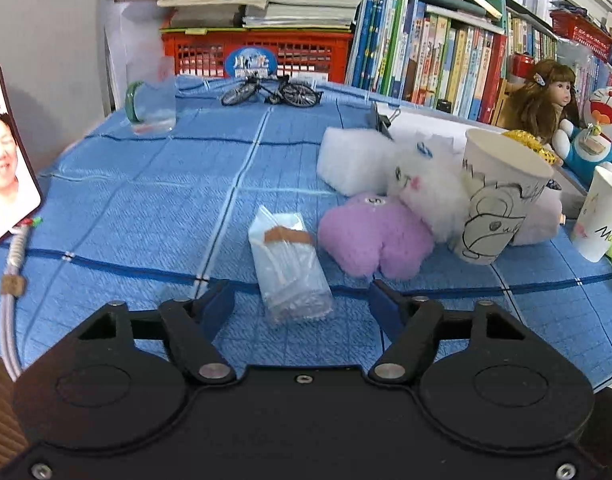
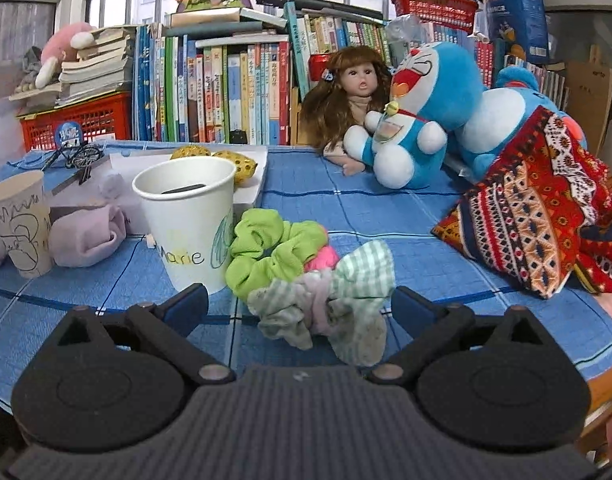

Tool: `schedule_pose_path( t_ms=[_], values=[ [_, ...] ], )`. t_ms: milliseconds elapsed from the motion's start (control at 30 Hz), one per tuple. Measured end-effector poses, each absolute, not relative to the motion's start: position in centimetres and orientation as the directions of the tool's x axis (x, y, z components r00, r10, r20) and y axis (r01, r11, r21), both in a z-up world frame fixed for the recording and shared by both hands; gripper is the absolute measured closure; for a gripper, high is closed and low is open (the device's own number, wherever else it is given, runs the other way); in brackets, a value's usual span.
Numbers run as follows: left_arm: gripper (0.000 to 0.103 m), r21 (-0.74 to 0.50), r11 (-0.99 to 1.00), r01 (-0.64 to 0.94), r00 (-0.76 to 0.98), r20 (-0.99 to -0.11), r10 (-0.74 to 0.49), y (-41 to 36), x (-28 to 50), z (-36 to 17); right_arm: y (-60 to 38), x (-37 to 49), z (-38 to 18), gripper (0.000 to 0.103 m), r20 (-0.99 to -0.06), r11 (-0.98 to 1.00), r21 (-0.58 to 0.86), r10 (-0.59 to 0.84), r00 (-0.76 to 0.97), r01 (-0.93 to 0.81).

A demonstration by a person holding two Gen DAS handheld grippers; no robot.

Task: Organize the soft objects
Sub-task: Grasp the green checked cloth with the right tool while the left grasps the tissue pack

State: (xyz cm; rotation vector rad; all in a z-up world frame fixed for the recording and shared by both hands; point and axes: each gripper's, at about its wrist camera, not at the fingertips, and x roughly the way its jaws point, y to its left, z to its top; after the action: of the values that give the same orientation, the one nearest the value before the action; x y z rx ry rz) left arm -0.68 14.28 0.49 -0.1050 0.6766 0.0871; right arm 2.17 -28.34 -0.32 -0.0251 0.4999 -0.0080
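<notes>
In the left wrist view, a clear plastic packet (image 1: 288, 262) lies on the blue quilted cloth (image 1: 146, 200); its near end sits between the blue fingertips of my left gripper (image 1: 302, 302), which stand apart from it on both sides. A purple plush (image 1: 371, 236), a white fluffy plush (image 1: 427, 182) and a white sponge block (image 1: 351, 160) lie just right of it. In the right wrist view, a pale checked scrunchie (image 2: 329, 308) lies between the spread fingers of my right gripper (image 2: 300, 306), untouched. A lime green scrunchie (image 2: 272, 250) and a pink one (image 2: 321, 260) lie behind it.
Paper cups (image 1: 495, 196) (image 2: 190, 220) stand among the toys. A blue cat plush (image 2: 421, 116), a doll (image 2: 351, 96), a patterned cloth (image 2: 541, 208), a rolled lilac cloth (image 2: 88, 234), a toy bicycle (image 1: 272, 90), a glass jar (image 1: 152, 106), a phone (image 1: 6, 152), red baskets and books line the back.
</notes>
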Motion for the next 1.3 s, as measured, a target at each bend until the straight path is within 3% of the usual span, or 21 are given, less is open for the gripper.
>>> schedule_pose_path(
  t_ms=[100, 200, 367, 633, 833, 1300],
  values=[
    [0.045, -0.069, 0.991, -0.115, 0.776, -0.629, 0.046, 14.2, -0.5, 0.3, -27.9, 2.6, -0.7, 0.001, -0.484, 0.999, -0.046, -0.024, 0.875, 0.002],
    [0.059, -0.063, 0.991, -0.116, 0.776, -0.629, 0.051, 14.1, -0.2, 0.3, -27.9, 3.0, -1.0, 0.003, -0.486, 0.998, -0.062, -0.048, 0.873, 0.02],
    [0.061, -0.06, 0.992, -0.109, 0.775, -0.63, 0.047, 13.9, 0.2, 0.3, -28.2, 3.1, -1.3, 0.006, -0.486, 0.996, -0.073, -0.078, 0.871, 0.049],
    [0.06, -0.05, 0.991, -0.125, 0.782, -0.619, 0.068, 13.6, 0.6, 0.1, -28.2, 3.4, -1.7, 0.049, -0.516, 0.999, -0.04, -0.041, 0.855, 0.024],
    [0.068, -0.042, 0.993, -0.111, 0.788, -0.612, 0.062, 13.5, 0.4, 0.2, -28.0, 2.7, -0.7, 0.054, -0.493, 0.999, -0.028, -0.034, 0.869, 0.023],
    [0.07, -0.042, 0.995, -0.094, 0.836, -0.546, 0.056, 13.5, -0.4, 3.7, -27.9, 1.7, 4.0, 0.055, -0.37, 1.0, -0.008, -0.018, 0.929, 0.016]
  ],
)
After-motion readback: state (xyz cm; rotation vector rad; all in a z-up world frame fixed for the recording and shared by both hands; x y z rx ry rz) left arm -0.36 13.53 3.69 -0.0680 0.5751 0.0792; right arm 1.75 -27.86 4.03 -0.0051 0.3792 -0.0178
